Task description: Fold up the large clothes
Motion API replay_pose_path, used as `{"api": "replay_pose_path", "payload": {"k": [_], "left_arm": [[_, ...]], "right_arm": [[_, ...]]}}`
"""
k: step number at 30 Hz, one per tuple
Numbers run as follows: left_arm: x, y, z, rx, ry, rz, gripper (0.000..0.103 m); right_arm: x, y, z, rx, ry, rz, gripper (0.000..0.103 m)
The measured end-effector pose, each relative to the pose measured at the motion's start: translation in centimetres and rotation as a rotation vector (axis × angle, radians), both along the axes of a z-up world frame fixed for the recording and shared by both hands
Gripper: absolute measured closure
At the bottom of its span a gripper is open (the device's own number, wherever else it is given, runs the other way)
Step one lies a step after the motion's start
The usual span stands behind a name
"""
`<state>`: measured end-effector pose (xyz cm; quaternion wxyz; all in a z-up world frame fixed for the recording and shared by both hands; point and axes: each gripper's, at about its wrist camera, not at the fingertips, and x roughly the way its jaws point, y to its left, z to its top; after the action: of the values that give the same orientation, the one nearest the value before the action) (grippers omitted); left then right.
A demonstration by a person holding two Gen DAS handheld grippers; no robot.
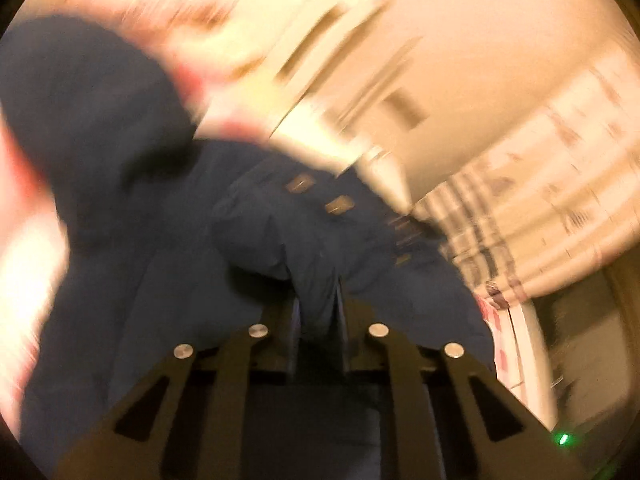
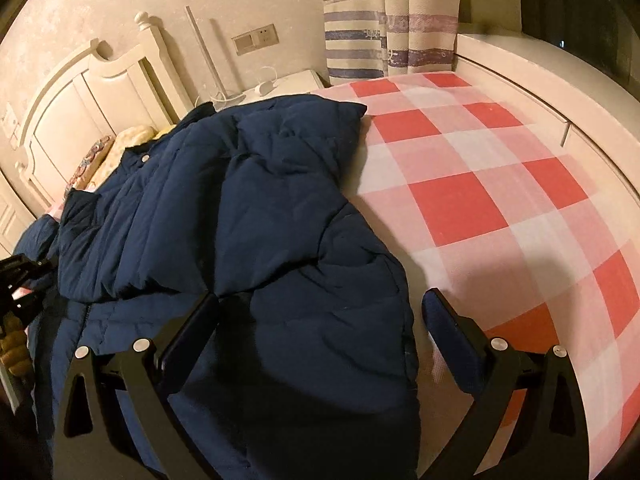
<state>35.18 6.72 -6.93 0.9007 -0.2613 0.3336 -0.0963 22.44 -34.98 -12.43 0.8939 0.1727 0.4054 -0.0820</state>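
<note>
Right claw (image 2: 320, 304) wide apart astride navy jacket (image 2: 240, 208) hem beside bare checked sheet (image 2: 500, 184); left claw (image 1: 318, 304) clamped on jacket.

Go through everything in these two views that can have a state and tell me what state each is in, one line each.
Jacket: partly folded on the bed, one edge lifted by the left gripper.
Left gripper: shut on the jacket, view blurred by motion.
Right gripper: open, empty, fingers spread either side of the jacket's edge.
Bedsheet: spread flat, bare right of the jacket.
Curtain: hanging down to the bed.
</note>
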Motion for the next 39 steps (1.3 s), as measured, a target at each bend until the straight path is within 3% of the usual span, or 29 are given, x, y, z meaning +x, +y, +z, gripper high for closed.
{"api": "replay_pose_path", "payload": {"k": [3, 5, 9, 12, 14, 15, 16, 17, 18, 19, 20, 22, 25, 27, 28, 31, 34, 39], "left_arm": [[-3.0, -1.5, 4.8, 0.095, -0.165, -0.03, 0.089], [-4.4, -1.4, 6.2, 0.134, -0.194, -0.006, 0.088], [-3.1, -0.1, 3.0, 0.21, -0.061, 0.071, 0.086], [-1.3, 2.3, -2.3, 0.178, 0.151, 0.108, 0.082], [-0.6, 2.9, -4.0, 0.178, 0.187, 0.09, 0.069], [-0.8, 3.0, -3.8, 0.2, 0.17, 0.089, 0.066], [-1.1, 2.8, -3.1, 0.222, 0.151, 0.105, 0.055], [-1.8, 2.8, -1.9, 0.264, 0.111, 0.153, 0.036], [-2.5, 2.6, -0.9, 0.306, 0.062, 0.211, 0.024], [-4.0, 2.1, 1.0, 0.382, -0.056, 0.316, 0.007], [-5.3, 1.4, 2.5, 0.438, -0.161, 0.365, 0.003], [-5.8, -0.9, 3.8, 0.531, -0.259, 0.297, 0.003], [-3.3, -4.9, 2.9, 0.676, -0.203, 0.093, 0.003], [-1.0, -6.8, 0.7, 0.762, -0.139, 0.031, 0.003], [0.3, -7.2, -0.8, 0.775, -0.085, -0.002, 0.005], [2.9, -6.2, -4.6, 0.679, 0.087, -0.081, 0.008], [3.6, -5.1, -5.6, 0.624, 0.119, -0.108, 0.002], [3.8, -6.2, -5.9, 0.709, 0.144, -0.101, 0.002]], "right_arm": [[0.0, -0.3, -0.1, 0.019, -0.002, -0.008, 0.006], [-0.1, -0.3, -0.1, 0.018, -0.002, -0.008, 0.006], [-0.1, -0.3, -0.1, 0.019, -0.003, -0.009, 0.006], [-0.1, -0.3, -0.1, 0.016, 0.0, -0.008, 0.006], [-0.1, -0.3, -0.1, 0.015, 0.0, -0.008, 0.006], [-0.1, -0.3, -0.1, 0.014, 0.001, -0.008, 0.006], [-0.1, -0.3, -0.1, 0.013, 0.001, -0.008, 0.006], [0.0, -0.3, -0.1, 0.012, 0.002, -0.008, 0.006], [0.0, -0.3, -0.1, 0.011, 0.003, -0.007, 0.006], [0.0, -0.3, -0.1, 0.011, 0.003, -0.007, 0.006], [0.0, -0.3, -0.1, 0.012, 0.002, -0.007, 0.006], [0.0, -0.3, -0.1, 0.012, 0.002, -0.008, 0.006], [0.0, -0.3, -0.1, 0.008, 0.005, -0.007, 0.006], [0.0, -0.3, -0.1, 0.005, 0.007, -0.007, 0.006], [0.0, -0.3, -0.1, 0.004, 0.007, -0.007, 0.006], [0.0, -0.3, -0.1, 0.004, 0.007, -0.014, 0.006], [-0.1, -0.3, -0.1, 0.002, 0.001, -0.017, 0.006], [-0.9, 0.0, 1.1, -0.058, -0.05, -0.056, 0.006]]}}
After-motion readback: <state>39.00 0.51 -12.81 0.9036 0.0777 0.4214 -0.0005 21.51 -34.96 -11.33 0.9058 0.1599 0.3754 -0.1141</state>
